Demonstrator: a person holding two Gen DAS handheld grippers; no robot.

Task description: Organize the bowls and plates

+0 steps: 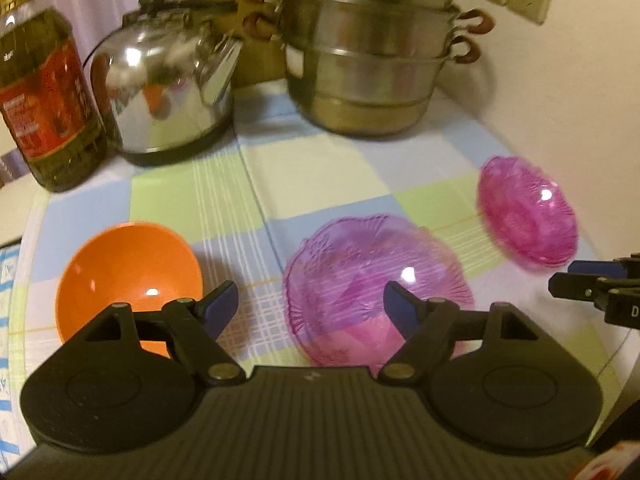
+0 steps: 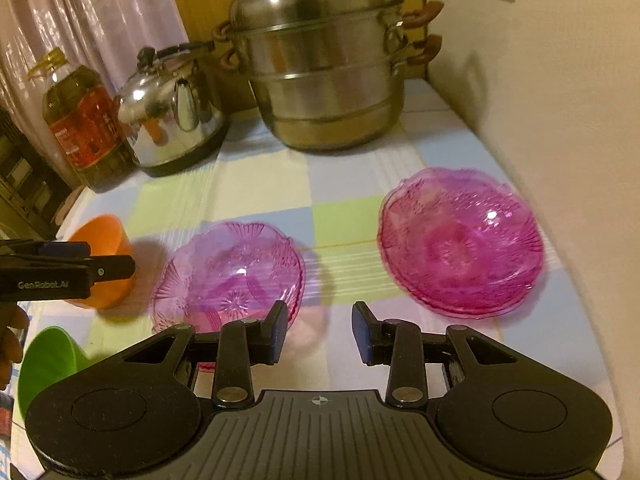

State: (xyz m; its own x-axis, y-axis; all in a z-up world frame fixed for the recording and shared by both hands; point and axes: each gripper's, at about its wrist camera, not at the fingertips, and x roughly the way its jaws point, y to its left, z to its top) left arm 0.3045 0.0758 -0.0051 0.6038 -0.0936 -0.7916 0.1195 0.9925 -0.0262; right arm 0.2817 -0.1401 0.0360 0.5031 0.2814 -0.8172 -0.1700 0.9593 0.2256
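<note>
While both tongs gape empty, two ribbed translucent pink bowls flank smooth orange bowl.

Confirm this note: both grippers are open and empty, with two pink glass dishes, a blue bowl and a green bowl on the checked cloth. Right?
Not quite. The bowl is orange, not blue, as the left wrist view shows. The rest holds: left gripper and right gripper open and empty, two pink dishes, green bowl.

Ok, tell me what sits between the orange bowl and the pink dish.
The purple glass bowl sits between orange bowl and pink dish, clearest in the right wrist view.
</note>
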